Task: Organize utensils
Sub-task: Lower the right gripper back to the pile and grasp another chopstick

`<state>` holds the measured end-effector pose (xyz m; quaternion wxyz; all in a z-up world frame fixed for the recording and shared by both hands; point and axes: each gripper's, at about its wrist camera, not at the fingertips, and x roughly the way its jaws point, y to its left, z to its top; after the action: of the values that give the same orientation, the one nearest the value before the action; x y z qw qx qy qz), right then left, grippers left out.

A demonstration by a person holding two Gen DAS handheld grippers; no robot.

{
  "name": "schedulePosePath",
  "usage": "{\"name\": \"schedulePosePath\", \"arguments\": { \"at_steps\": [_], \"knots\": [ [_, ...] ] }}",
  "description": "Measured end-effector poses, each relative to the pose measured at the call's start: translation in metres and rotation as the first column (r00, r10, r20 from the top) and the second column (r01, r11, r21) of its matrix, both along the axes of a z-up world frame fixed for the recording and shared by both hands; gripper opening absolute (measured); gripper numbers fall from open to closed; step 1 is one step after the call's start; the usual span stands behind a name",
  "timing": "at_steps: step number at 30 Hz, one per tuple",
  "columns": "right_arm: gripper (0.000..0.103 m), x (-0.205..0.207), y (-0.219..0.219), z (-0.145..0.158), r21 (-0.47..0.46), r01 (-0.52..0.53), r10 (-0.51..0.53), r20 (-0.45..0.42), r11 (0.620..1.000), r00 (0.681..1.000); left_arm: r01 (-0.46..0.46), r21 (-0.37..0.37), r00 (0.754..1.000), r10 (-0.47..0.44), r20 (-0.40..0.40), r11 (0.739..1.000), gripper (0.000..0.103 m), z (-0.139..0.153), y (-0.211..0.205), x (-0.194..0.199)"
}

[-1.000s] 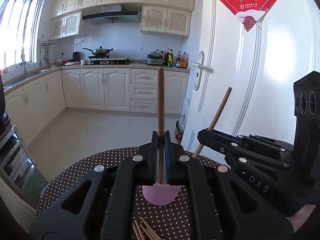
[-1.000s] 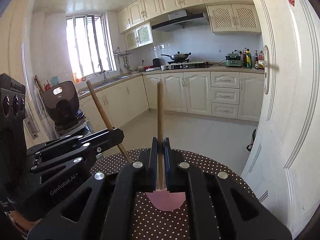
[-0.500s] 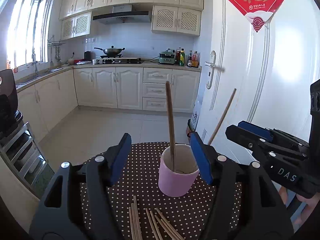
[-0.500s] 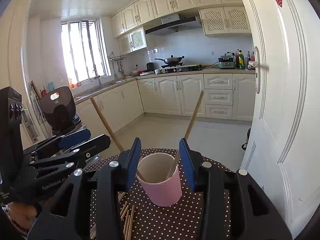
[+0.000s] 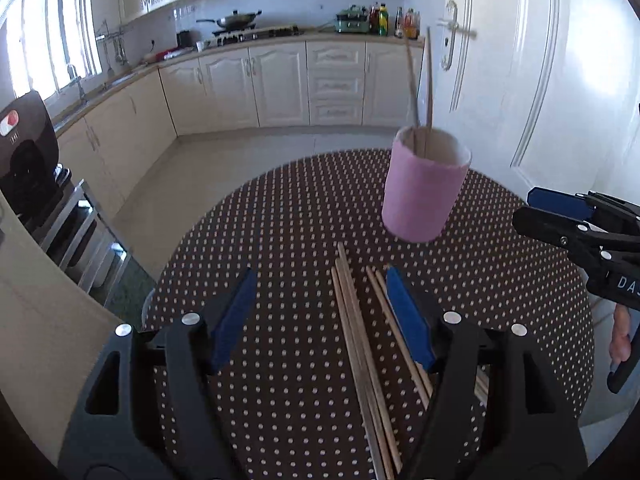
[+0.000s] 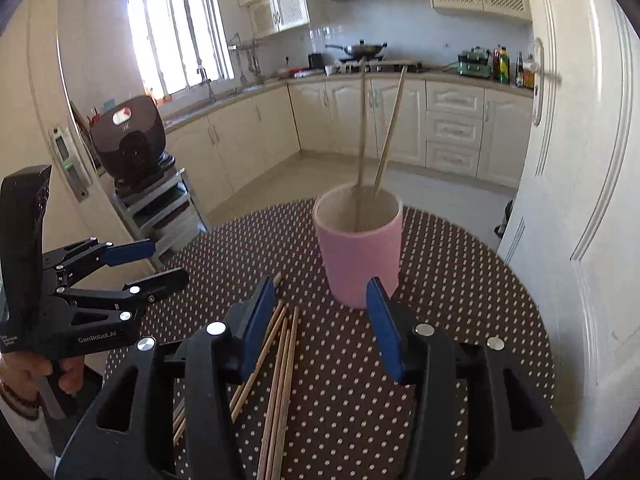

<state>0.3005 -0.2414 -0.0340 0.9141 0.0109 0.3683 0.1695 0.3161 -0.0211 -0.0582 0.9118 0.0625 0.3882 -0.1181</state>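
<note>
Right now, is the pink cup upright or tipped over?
Upright. The pink cup stands on the dotted tablecloth, its open mouth up, with two chopsticks leaning inside.

A home kitchen: cream cabinets, wok on stove, sink tap.

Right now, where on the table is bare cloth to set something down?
Bare: dotted brown tablecloth left of the pink cylindrical cup, and right of it toward the door. Crowded: the loose wooden chopsticks lying in front of the cup.
</note>
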Motion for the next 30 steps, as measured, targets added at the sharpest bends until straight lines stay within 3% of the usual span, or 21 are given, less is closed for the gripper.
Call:
{"name": "schedulePosePath", "arguments": {
  "at_steps": [5, 9, 18, 28, 30],
  "knots": [
    [0.045, -0.002, 0.014, -0.028, -0.021, -0.008, 0.006, -0.106, 1.0, 0.994, -0.014, -0.04, 0.988, 0.008, -0.152, 0.999, 0.067, -0.032, 0.011, 0.005],
    [0.045, 0.001, 0.017, -0.043, -0.017, -0.013, 0.01, -0.164, 1.0, 0.986, -0.027, -0.041, 0.977, 0.018, -0.213, 0.999, 0.067, -0.051, 0.015, 0.01],
    [0.045, 0.006, 0.018, -0.062, -0.023, -0.024, 0.018, -0.209, 0.999, 0.978, -0.034, 0.016, 0.963, 0.037, -0.266, 0.999, 0.067, -0.076, 0.01, 0.024],
    [0.045, 0.016, 0.025, -0.07, -0.045, -0.046, 0.034, -0.233, 0.998, 0.972, -0.048, 0.05, 0.962, 0.06, -0.267, 0.998, 0.068, -0.085, 0.008, 0.044],
    [0.045, 0.019, 0.029, -0.071, -0.055, -0.053, 0.039, -0.242, 0.997, 0.97, -0.042, 0.092, 0.959, 0.066, -0.274, 0.995, 0.067, -0.09, 0.004, 0.049]
  ]
}}
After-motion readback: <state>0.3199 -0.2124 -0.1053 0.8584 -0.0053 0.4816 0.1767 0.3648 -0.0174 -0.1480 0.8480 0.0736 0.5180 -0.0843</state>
